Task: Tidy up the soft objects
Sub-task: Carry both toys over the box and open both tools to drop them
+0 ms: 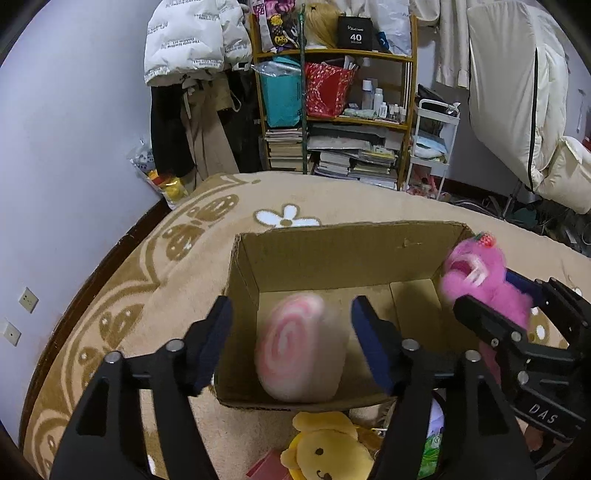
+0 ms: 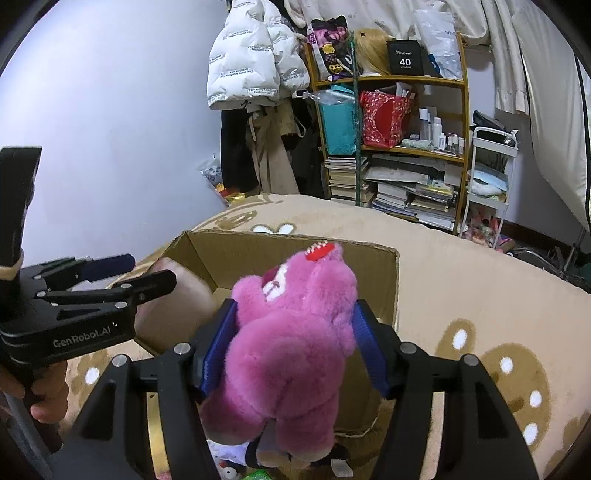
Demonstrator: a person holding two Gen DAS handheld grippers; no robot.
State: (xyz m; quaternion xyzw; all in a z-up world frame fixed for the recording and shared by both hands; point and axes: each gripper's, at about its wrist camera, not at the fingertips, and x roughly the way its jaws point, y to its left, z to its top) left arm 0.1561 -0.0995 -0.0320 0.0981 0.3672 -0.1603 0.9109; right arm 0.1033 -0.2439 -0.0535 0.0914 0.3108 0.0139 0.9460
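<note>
Swirl pillow [image 1: 301, 347] between open left tool [image 1: 291, 341] pads, untouched.

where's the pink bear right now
The pink bear is gripped in the right tool, over the cardboard box's right side, beside the pink swirl cushion inside.

A black box [image 1: 355, 32] on the top shelf carries a white "40". The right gripper [image 1: 480, 295] has "DAS" on its black body, and the left gripper [image 2: 147, 275] reads "GenRobot.AI". Lettering printed on the white puffer jacket [image 2: 255, 59] is too small to read.
</note>
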